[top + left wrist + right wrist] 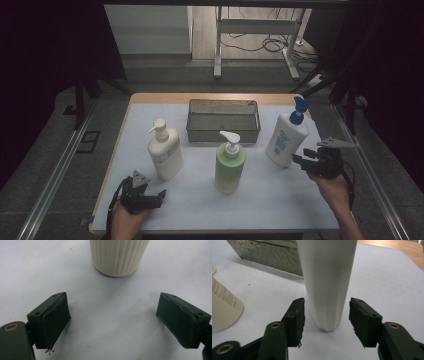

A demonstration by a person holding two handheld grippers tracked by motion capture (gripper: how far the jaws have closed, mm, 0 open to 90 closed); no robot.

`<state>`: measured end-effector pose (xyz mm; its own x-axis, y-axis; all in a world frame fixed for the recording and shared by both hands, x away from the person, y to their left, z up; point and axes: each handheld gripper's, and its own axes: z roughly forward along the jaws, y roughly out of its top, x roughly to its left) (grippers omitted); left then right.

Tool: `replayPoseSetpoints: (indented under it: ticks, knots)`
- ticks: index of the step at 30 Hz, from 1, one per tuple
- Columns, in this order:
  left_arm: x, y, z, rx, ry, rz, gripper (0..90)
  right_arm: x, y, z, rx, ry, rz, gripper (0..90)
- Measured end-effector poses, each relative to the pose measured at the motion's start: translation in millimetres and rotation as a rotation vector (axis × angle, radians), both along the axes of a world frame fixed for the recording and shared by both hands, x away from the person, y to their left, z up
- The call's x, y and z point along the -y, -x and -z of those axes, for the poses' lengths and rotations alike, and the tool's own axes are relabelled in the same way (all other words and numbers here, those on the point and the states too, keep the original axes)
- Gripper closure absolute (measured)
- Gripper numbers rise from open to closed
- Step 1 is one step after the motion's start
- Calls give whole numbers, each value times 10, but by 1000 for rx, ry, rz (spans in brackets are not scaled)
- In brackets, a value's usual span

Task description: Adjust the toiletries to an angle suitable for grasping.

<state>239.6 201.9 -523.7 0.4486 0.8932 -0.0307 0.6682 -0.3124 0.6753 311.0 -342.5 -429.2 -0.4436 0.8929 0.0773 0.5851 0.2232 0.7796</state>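
We see the right tool (325, 315) with its jaws parted on either side of the white bottle (286, 139), pads clear of its smooth, tapering plastic wall; the bottle, blue-pumped, stands near the tabletop's (280, 200) right edge. The left tool (112, 320) gapes wide and empty near the front-left corner, facing the ribbed cream bottle (165, 152). A glossy green bottle (230, 167) stands mid-tabletop, and a rectangular wire-mesh basket (223, 121) sits towards the far edge.
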Motion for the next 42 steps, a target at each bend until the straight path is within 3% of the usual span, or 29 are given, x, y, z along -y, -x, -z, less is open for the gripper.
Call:
replayPoseSetpoints:
  ticks: [6, 14, 32, 42]
  knots:
    - [0, -1, 1, 0, 1, 0, 108, -10, -111, -97, 1, -31, -5, 370]
    - [-2, -1, 0, 0, -1, 1, 108, -74, -244, -184, 13, -37, -30, 337]
    - [0, -1, 0, 0, 1, 0, 108, -287, -565, -326, 44, 38, -74, 326]
    - [0, 0, 0, 0, 1, 0, 108, -322, -604, -319, 49, 60, -92, 381]
